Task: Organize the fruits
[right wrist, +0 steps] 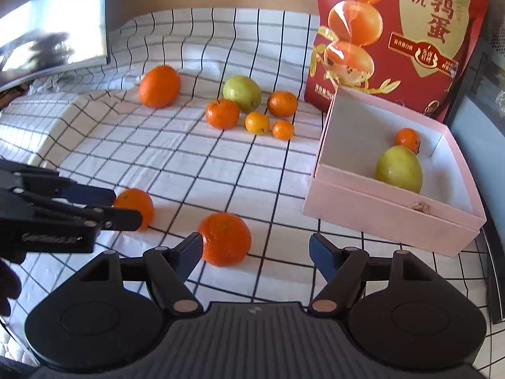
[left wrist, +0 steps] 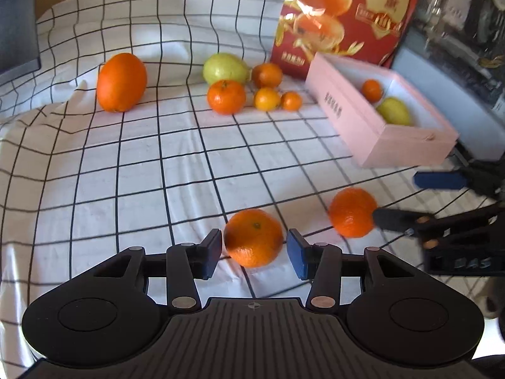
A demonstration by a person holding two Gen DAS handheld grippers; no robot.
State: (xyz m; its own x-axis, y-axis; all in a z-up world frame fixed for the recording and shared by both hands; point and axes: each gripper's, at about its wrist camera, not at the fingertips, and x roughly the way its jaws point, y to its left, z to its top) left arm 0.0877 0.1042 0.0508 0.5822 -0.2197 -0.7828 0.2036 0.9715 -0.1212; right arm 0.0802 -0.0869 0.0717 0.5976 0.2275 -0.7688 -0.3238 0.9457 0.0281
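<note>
My left gripper [left wrist: 254,252] is shut on a tangerine [left wrist: 254,237] low over the checked cloth; its pads hug both sides. Seen from the right wrist, that left gripper [right wrist: 126,207] holds the same tangerine [right wrist: 134,203]. My right gripper [right wrist: 257,249] stands open. A second tangerine [right wrist: 225,238] rests against its left pad, with a wide gap to the other. The pink box [right wrist: 378,218] at the right holds a green fruit [right wrist: 399,169] and a small tangerine [right wrist: 407,139].
At the back of the cloth lie a large orange [right wrist: 159,86], a green fruit [right wrist: 242,92] and several small citrus fruits [right wrist: 257,122]. A red bag [right wrist: 401,31] stands behind the box. A screen [right wrist: 53,22] leans at the far left.
</note>
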